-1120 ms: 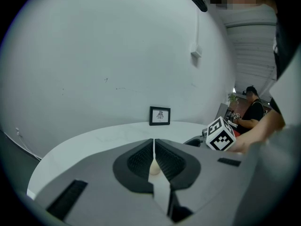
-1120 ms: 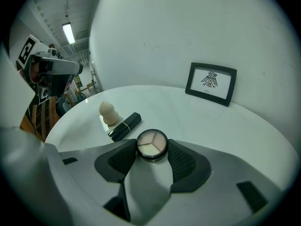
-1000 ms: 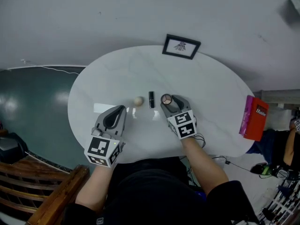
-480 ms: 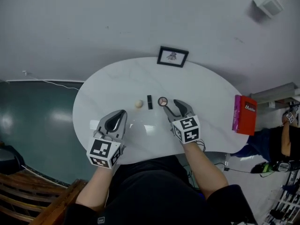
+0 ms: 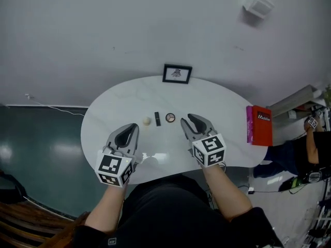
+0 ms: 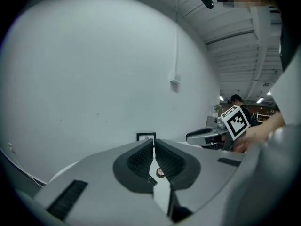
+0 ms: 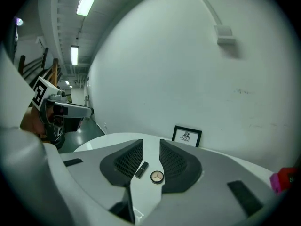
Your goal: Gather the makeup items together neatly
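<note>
Left gripper (image 5: 133, 126) jaws closed, empty; right gripper (image 5: 186, 120) jaws half-open, just narrowing, empty. Only the head view shows the small beige ball (image 5: 147, 121) beside the black lipstick tube (image 5: 157, 119) and round tan compact (image 5: 170, 118).

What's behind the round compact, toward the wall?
Behind the round compact there is bare white table, then a small black-framed picture standing at the far edge by the wall. Anything directly behind the frame is covered by it.

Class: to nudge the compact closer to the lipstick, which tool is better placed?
Right, probably. The right tool is nearest the compact, its jaws apart and empty, though they have just been closing. The left tool is shut and farther off.
</note>
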`<state>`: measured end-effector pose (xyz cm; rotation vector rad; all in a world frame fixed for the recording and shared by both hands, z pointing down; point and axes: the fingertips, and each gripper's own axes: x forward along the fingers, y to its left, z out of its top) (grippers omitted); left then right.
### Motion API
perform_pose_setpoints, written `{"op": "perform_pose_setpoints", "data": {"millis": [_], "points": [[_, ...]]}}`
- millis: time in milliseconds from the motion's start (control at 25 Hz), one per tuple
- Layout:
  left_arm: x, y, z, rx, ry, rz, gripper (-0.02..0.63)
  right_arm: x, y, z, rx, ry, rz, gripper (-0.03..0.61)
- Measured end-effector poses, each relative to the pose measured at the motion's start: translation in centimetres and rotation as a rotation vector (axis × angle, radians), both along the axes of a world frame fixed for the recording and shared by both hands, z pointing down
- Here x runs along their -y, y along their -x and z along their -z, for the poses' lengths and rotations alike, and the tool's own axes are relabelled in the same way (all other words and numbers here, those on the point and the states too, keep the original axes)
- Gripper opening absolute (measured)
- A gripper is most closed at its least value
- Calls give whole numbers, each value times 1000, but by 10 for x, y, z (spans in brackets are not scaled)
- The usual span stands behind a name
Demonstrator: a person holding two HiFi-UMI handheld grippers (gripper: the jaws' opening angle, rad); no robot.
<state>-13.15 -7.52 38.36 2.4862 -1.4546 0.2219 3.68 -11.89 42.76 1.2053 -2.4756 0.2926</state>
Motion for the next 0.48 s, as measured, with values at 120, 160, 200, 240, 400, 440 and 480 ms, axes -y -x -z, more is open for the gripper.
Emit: {"op": "perform_pose_setpoints", "data": {"millis": [120,160,200,240,400,440,480], "points": [[-8,-14,16,15,-13,1,21,-3,-9,20,36,-31,9,106],[-11,-20,21,24,-17,1,21,-5,-12,26,51,-41,15,101],[-13,-26,26,35,-22,1,21,-6,-15,32,67,-50,23,95],[-16,-33,29,46,-24,2,21,-9,-19,37,82,-56,32,89],[-20,-64,42,63,-29,14,21,-21,-38,57,131,-80,77,72],[-21,-72,47,65,-35,18,21,-25,-45,62,143,-88,87,67],[-23,-80,51,67,-43,24,21,-29,-52,67,156,-95,96,63]]}}
